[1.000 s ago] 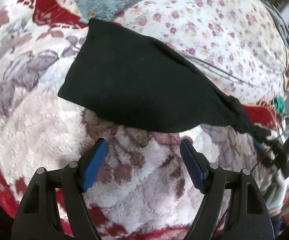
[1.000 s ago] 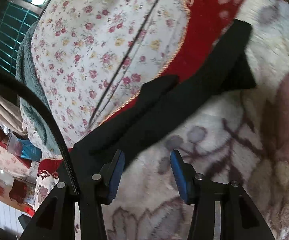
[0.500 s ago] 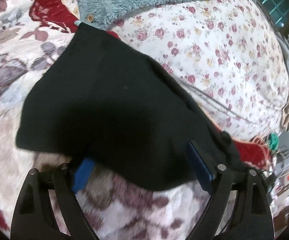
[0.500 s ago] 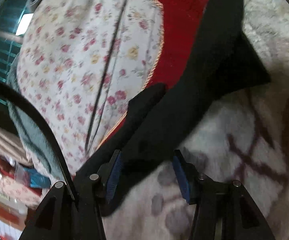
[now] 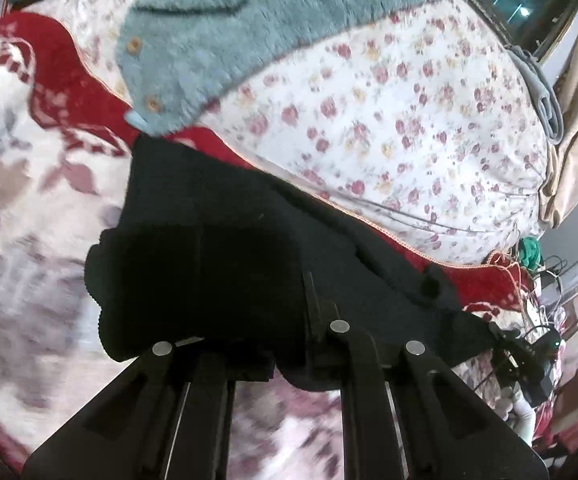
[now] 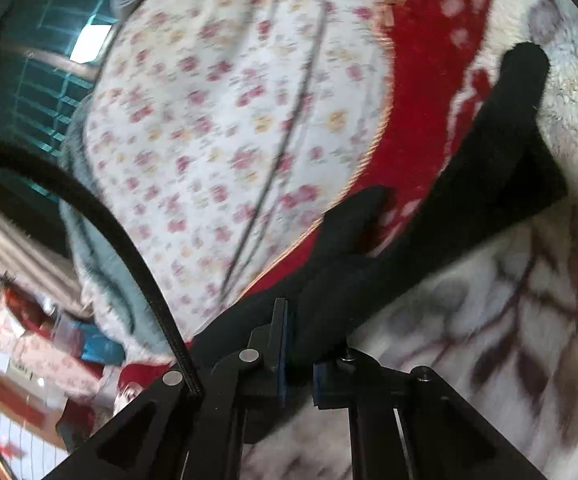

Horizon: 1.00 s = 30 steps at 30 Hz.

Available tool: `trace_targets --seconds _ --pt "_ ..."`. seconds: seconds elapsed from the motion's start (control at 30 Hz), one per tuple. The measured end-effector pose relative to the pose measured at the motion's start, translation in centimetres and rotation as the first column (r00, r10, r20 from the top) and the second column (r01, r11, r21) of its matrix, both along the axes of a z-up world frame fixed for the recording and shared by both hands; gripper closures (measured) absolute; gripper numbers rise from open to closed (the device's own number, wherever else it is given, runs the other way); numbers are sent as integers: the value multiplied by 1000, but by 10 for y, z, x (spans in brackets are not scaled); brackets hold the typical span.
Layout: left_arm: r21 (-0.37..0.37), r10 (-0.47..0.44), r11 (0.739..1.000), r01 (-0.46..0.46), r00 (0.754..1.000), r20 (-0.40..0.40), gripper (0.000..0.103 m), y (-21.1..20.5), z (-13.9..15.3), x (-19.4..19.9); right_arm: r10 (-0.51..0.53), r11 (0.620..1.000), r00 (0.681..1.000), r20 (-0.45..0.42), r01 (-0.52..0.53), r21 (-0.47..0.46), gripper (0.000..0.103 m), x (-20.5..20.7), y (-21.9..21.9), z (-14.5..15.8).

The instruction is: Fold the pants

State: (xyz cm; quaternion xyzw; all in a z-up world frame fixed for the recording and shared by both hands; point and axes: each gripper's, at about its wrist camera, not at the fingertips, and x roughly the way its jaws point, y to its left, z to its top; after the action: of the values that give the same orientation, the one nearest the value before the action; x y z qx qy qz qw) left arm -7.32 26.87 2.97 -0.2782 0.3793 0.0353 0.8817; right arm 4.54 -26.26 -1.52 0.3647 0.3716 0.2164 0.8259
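Observation:
The black pants (image 5: 229, 220) lie folded in a long strip across a fuzzy red-and-white blanket (image 5: 29, 240). My left gripper (image 5: 289, 320) is shut on their near edge, and the cloth bunches up and drapes over its fingers, hiding the pads. In the right wrist view the pants (image 6: 469, 208) run away to the upper right as a narrow band. My right gripper (image 6: 299, 344) is shut on the near end of that band, with black cloth pinched between its blue pads. The held edges are lifted slightly off the blanket.
A floral quilt (image 5: 409, 112) bulges behind the pants, with a teal fleece garment (image 5: 249, 20) with wooden buttons on it. A black cable (image 6: 89, 208) arcs at the left in the right wrist view. Household clutter (image 5: 537, 344) lies past the bed's right edge.
Both grippers went from open to shut on the pants' near edge. The left one slid forward under the cloth and rose, bunching it. The right one closed on the strip's end.

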Motion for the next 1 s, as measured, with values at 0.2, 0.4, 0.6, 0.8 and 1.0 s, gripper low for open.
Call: trace_targets --seconds 0.2,0.4,0.6,0.8,1.0 --pt "59 40 998 -35 995 -87 94 40 -17 -48 91 996 995 -38 -90 25 95 -68 34 -12" --pt "72 82 995 -72 985 -153 94 42 -53 -64 58 998 989 -136 -56 20 89 -100 15 -51" --pt "113 103 990 -86 982 -158 94 34 -53 -60 -120 992 984 -131 125 33 66 -96 -35 -46" --pt "84 93 993 -79 980 -174 94 34 -52 -56 -200 968 974 -108 213 131 99 -75 -65 -52" --pt "72 42 997 -32 989 -145 93 25 -40 -64 -189 979 982 -9 188 -80 99 -97 -65 -15"
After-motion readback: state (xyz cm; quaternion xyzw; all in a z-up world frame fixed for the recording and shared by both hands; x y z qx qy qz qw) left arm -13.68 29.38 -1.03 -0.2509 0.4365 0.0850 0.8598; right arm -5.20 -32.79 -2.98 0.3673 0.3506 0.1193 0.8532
